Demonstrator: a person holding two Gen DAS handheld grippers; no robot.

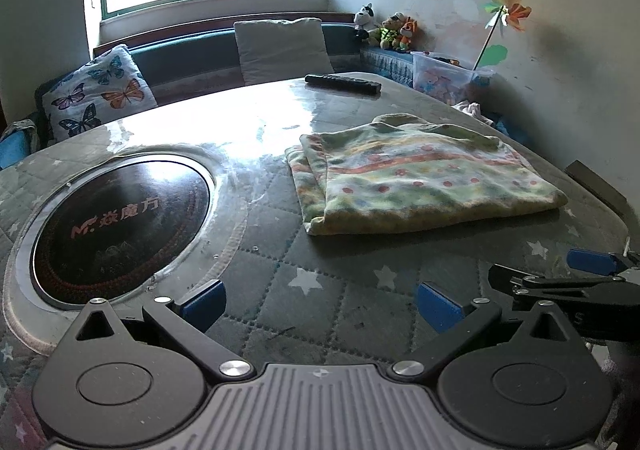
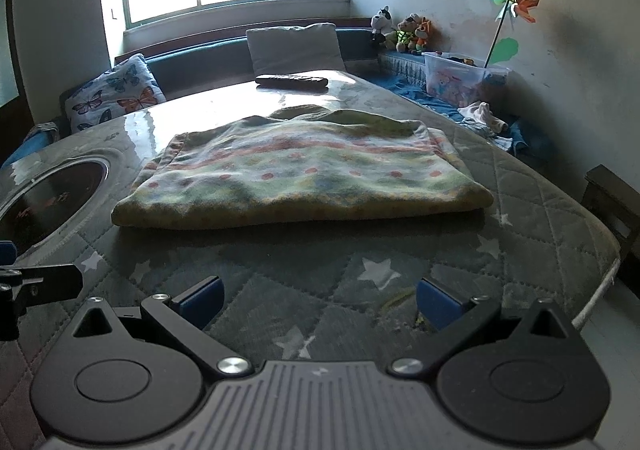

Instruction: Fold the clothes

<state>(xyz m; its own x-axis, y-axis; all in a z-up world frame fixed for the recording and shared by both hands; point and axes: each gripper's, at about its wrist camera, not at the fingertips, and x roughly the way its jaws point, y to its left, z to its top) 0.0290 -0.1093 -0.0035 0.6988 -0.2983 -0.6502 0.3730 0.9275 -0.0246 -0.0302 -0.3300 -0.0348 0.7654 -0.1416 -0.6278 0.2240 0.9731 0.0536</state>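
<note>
1. The left gripper [image 1: 320, 304] has its blue pads spread wide with nothing between them, hovering over the quilted cover near the front edge of the table [image 1: 340, 290]. The right gripper [image 2: 318, 300] is likewise spread and empty, just beside it at the same edge.

2. The garment [image 2: 304, 174], a fleecy green and pink patterned piece, lies folded into a thick rectangle toward the table's right side, well apart from both sets of pads. Judging by its neat stacked layers, the folding looks largely done.

3. Risk: pinching only the top layer at the near fold would peel the stack open, since the fleece is soft and the layers loose.

4. Risk: the clear sheet over the table looks slick, so pushing the bundle could slide it toward the right edge.

5. Risk: the round inset cooktop [image 1: 120, 226] sits at the left; dragging fabric across its rim could snag it.

6. The remote [image 2: 292, 81] at the far edge is out of reach.
</note>
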